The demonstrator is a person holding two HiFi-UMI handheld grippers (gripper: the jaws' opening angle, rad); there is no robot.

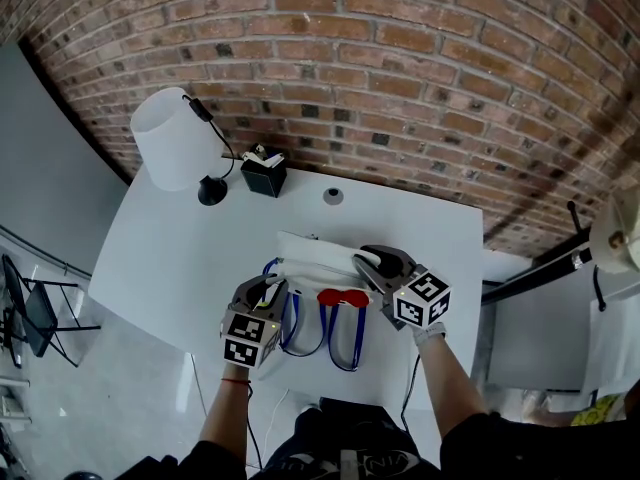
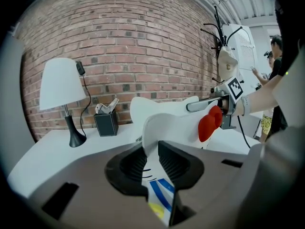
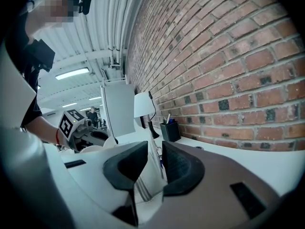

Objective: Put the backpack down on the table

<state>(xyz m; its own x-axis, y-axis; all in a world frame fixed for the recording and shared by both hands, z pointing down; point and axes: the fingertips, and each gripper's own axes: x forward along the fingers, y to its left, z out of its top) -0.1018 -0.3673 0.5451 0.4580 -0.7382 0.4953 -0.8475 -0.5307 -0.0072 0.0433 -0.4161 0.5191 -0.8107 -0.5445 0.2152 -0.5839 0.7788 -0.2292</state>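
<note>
The backpack (image 1: pixel 312 260) is lying on the table (image 1: pixel 170 258), so the left gripper (image 1: pixel 268 288) and right gripper (image 1: pixel 372 261) are gaping half-open around its fabric (no longer pinching it, probably to let go).

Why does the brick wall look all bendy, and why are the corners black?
Head view: the wide lens bows the brick wall into an arc. Left gripper view: its lens leaves black, rounded corners. Right gripper view: bricks swell toward the right edge, and the ceiling light glares white.
</note>
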